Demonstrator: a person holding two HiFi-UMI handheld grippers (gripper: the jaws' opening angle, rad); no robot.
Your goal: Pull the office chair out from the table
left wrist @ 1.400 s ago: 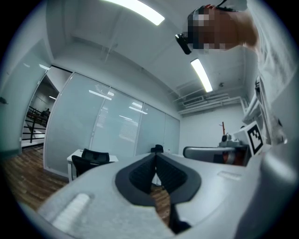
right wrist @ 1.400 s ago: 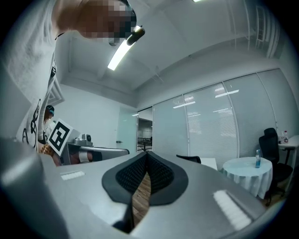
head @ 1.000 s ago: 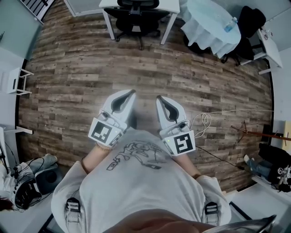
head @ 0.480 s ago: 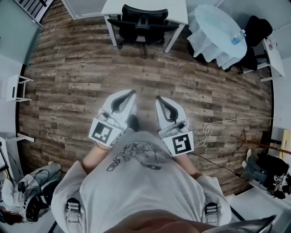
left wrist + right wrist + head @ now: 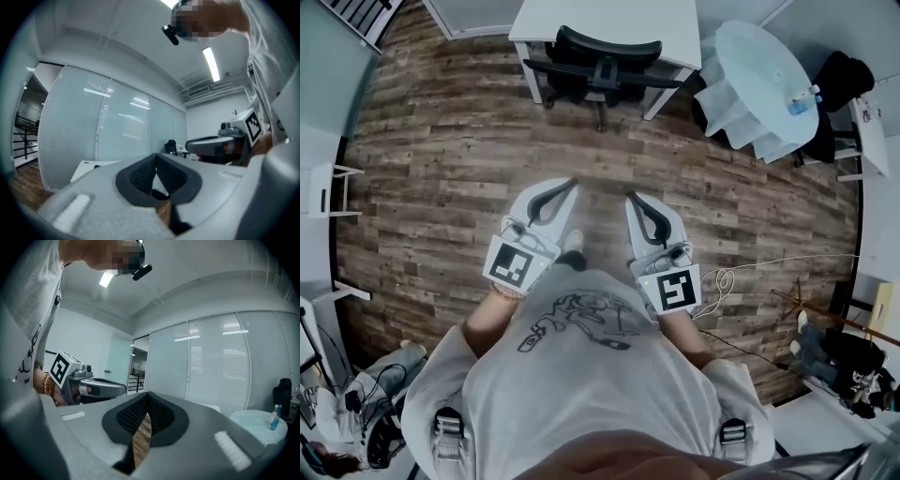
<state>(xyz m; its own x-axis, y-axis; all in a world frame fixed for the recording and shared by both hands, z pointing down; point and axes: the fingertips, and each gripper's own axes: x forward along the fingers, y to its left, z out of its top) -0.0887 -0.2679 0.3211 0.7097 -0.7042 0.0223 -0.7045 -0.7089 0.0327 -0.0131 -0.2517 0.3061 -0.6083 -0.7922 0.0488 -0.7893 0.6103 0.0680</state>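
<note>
hand-held grippers l (image 5: 573, 184), r (image 5: 629, 196) closed, empty; chair (image 5: 602, 64) under table (image 5: 609, 19), round table (image 5: 759, 75) beside.

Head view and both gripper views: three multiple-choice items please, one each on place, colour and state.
1. Where is the office chair? A. tucked at the white table B. out in mid-room C. on its side
2. Its colour? A. white B. black C. red
3. The left hand-held gripper and right hand-held gripper are: A. wide open B. shut on the chair C. shut, empty
1 A, it stands between the table's legs; 2 B, back and seat are black; 3 C, pads meet, nothing between.
</note>
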